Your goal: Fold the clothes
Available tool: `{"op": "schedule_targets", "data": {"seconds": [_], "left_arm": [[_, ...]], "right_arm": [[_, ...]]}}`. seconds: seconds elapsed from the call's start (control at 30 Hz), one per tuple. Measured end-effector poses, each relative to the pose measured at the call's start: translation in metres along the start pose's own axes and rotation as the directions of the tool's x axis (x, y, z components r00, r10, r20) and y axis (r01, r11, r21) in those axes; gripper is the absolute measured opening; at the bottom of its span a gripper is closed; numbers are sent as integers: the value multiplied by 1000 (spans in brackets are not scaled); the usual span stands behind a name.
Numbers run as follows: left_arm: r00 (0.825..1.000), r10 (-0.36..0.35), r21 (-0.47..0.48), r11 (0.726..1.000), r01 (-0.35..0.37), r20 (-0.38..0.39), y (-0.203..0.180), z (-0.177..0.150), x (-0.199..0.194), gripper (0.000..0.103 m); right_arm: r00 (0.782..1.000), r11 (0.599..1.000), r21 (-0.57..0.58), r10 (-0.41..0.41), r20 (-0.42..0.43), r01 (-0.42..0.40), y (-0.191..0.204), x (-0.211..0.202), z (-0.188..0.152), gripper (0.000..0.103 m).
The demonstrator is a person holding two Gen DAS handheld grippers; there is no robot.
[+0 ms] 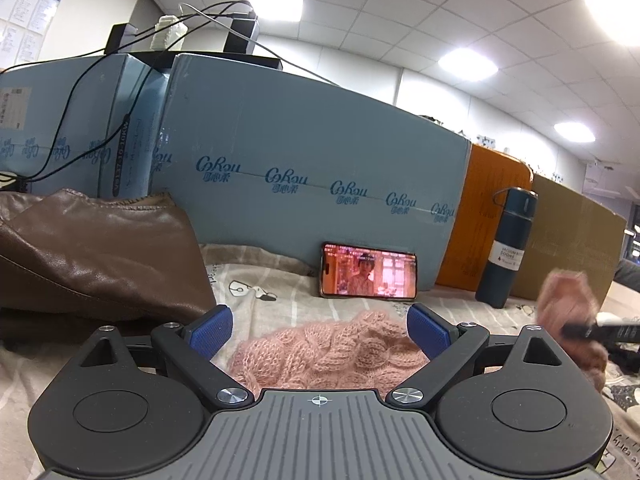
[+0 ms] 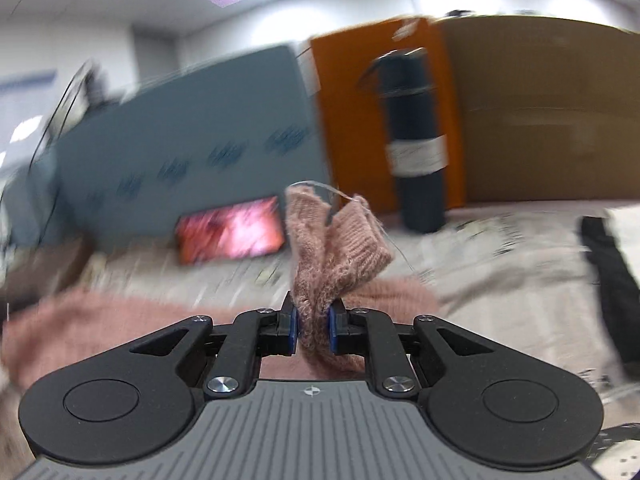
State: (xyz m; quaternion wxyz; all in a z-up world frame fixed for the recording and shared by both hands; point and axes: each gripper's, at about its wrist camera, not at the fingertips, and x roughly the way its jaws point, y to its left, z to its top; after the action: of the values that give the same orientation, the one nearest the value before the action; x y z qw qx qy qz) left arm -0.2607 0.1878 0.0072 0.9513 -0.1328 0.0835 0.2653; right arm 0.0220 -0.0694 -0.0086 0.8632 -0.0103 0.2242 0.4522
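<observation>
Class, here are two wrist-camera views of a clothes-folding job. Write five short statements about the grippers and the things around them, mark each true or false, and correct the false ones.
1. The right gripper is shut on a piece of the pink knit sweater. True.
2. The left gripper is clamped on the sweater. False: its jaws stand wide open, with the knit lying between them.
3. A lit phone leans against the blue box. True.
4. The dark flask lies on its side. False: it stands upright.
5. A brown leather garment lies on the left. True.
</observation>
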Motion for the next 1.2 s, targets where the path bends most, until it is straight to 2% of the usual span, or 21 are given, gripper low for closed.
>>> {"op": "schedule_targets", "data": {"seconds": [0.1, 0.13, 0.2, 0.33, 0.43, 0.53, 0.67, 0.73, 0.8, 0.87, 0.93, 0.97, 1.03, 1.1, 1.13, 1.2], "left_arm": [[1000, -1, -5, 1000, 1, 1, 1, 0, 0, 96], [1000, -2, -7, 1000, 2, 1, 1, 0, 0, 97], [1000, -3, -10, 1000, 3, 1, 2, 0, 0, 98], [1000, -4, -13, 1000, 4, 5, 2, 0, -1, 100], [1000, 0, -16, 1000, 0, -7, 2, -1, 0, 100], [1000, 3, -16, 1000, -4, -17, 2, -1, 1, 100], [1000, 11, -20, 1000, -12, -21, 3, -2, 2, 100], [1000, 15, -25, 1000, -16, -24, 4, -2, 2, 100], [1000, 15, -28, 999, -16, -24, 4, -2, 1, 100], [1000, 15, -29, 999, -15, -25, 4, -2, 2, 100], [999, 15, -28, 999, -16, -29, 4, -2, 2, 100], [999, 15, -28, 999, -16, -30, 4, -2, 2, 100], [999, 17, -28, 999, -18, -34, 4, -2, 3, 100], [999, 18, -30, 999, -19, -37, 4, -3, 4, 100], [999, 18, -30, 999, -19, -39, 4, -3, 4, 100], [999, 17, -32, 999, -19, -40, 4, -3, 4, 100]], "right_arm": [[999, 997, -73, 27, -23, -29, 18, 4, -5, 33], [999, 995, -88, 48, -20, -50, 23, 2, -6, 46], [996, 990, -109, 92, -19, -94, 31, -2, -7, 51], [980, 977, -71, 196, -44, -199, 40, -1, -6, 67], [966, 971, 0, 238, -105, -239, 40, 8, -9, 68], [961, 972, 68, 233, -148, -225, 34, 20, -14, 68], [965, 960, 117, 260, -27, -255, 24, -1, -6, 69], [980, 968, 159, 187, 67, -195, 11, -17, 0, 74], [992, 974, 216, 45, 116, -69, -3, -26, 2, 76], [988, 954, 291, -104, 114, 67, -20, -30, -1, 77], [983, 922, 364, -171, 68, 135, -36, -28, -7, 77], [984, 908, 395, -173, 43, 142, -42, -25, -10, 77], [992, 894, 435, -123, 4, 109, -48, -18, -16, 77], [996, 898, 431, -80, -28, 84, -46, -10, -19, 76], [996, 907, 412, -74, -45, 86, -42, -6, -20, 73], [994, 927, 362, -83, -69, 102, -32, 0, -23, 58]]}}
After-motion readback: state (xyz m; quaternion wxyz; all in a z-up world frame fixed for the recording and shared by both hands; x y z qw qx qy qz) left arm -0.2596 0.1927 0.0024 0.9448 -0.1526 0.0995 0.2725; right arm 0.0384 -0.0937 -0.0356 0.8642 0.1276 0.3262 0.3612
